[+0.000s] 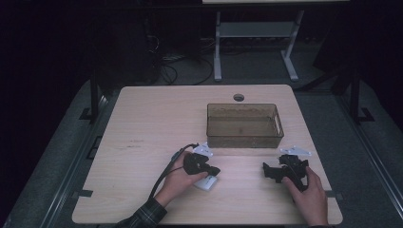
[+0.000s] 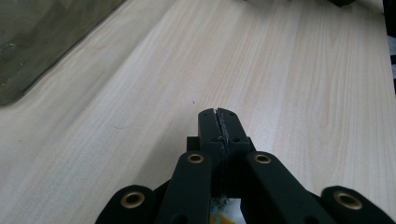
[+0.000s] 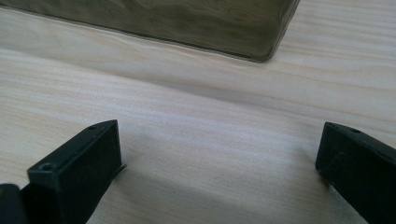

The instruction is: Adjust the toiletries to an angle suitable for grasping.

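While the left gripper (image 1: pixel 215 170) sits pressed together on nothing above a small white object (image 1: pixel 206 183) and the right gripper (image 1: pixel 269 172) spreads empty, the smoky translucent plastic bin (image 1: pixel 244 138) just ahead risks a careless knock.

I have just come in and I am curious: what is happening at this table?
A person sits at a wooden table with one tool in each hand. The left tool is shut with nothing between its jaws, and the right tool is open above bare wood. Both rest near a translucent brown bin, which looks empty.
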The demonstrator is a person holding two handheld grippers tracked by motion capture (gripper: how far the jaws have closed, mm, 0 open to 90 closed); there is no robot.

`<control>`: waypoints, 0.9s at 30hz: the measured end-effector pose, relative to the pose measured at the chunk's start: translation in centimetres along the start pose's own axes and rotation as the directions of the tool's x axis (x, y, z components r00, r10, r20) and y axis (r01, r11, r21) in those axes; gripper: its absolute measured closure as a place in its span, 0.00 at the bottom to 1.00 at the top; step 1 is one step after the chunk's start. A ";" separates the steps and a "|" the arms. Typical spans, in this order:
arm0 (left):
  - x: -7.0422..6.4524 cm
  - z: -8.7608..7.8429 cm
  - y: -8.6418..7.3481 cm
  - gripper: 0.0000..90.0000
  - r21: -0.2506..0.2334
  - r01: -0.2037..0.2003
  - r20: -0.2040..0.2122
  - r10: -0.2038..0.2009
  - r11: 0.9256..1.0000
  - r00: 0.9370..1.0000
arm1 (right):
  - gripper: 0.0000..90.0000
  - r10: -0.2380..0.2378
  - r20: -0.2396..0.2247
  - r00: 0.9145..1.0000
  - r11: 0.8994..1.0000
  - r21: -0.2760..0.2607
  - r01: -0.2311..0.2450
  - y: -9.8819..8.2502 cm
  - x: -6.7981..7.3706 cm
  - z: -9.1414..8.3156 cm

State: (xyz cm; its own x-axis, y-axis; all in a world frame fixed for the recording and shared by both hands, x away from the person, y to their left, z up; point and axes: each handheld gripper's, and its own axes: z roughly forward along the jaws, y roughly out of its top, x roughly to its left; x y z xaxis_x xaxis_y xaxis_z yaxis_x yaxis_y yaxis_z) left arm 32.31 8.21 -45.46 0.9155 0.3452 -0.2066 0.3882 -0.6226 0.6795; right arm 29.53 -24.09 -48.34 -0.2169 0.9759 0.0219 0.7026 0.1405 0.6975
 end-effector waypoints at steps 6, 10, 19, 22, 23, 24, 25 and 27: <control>-0.5 -0.1 -0.3 1.00 0.014 -0.003 0.002 0.003 1.000 1.000 | 0.00 0.000 0.000 1.000 1.000 0.000 0.000 0.0 0.0 0.0; -0.8 -0.5 -0.5 1.00 0.009 0.003 0.019 -0.003 1.000 1.000 | 0.00 0.000 0.000 1.000 1.000 0.000 0.000 0.0 0.0 0.0; -1.3 -1.2 -1.4 1.00 0.020 -0.002 0.021 0.002 1.000 1.000 | 0.00 0.000 0.000 1.000 1.000 0.000 0.000 0.0 0.0 0.0; -1.5 -1.4 -1.7 1.00 0.026 -0.001 0.023 0.001 1.000 1.000 | 0.00 0.000 0.000 1.000 1.000 0.000 0.000 0.0 0.0 0.0; -1.5 -1.4 -1.7 1.00 0.026 -0.001 0.023 0.001 1.000 1.000 | 0.00 0.000 0.000 1.000 1.000 0.000 0.000 0.0 0.0 0.0; -1.6 -1.6 -1.9 1.00 0.029 -0.004 0.025 0.003 1.000 1.000 | 0.00 0.000 0.000 1.000 1.000 0.000 0.000 0.0 0.0 0.0; -1.6 -1.6 -1.9 1.00 0.029 -0.004 0.025 0.003 1.000 1.000 | 0.00 0.000 0.000 1.000 1.000 0.000 0.000 0.0 0.0 0.0; -1.7 -1.8 -2.1 1.00 0.032 -0.003 0.022 0.002 0.999 1.000 | 0.00 0.000 0.000 1.000 1.000 0.000 0.000 0.0 0.0 0.0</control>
State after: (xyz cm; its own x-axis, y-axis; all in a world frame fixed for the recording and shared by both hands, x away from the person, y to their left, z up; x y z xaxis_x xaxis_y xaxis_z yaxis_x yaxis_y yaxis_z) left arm 29.74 10.16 -45.28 0.9183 0.3286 -0.2207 0.3890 -0.6457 0.6571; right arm 29.53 -24.09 -48.34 -0.2170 0.9759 0.0218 0.7026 0.1406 0.6976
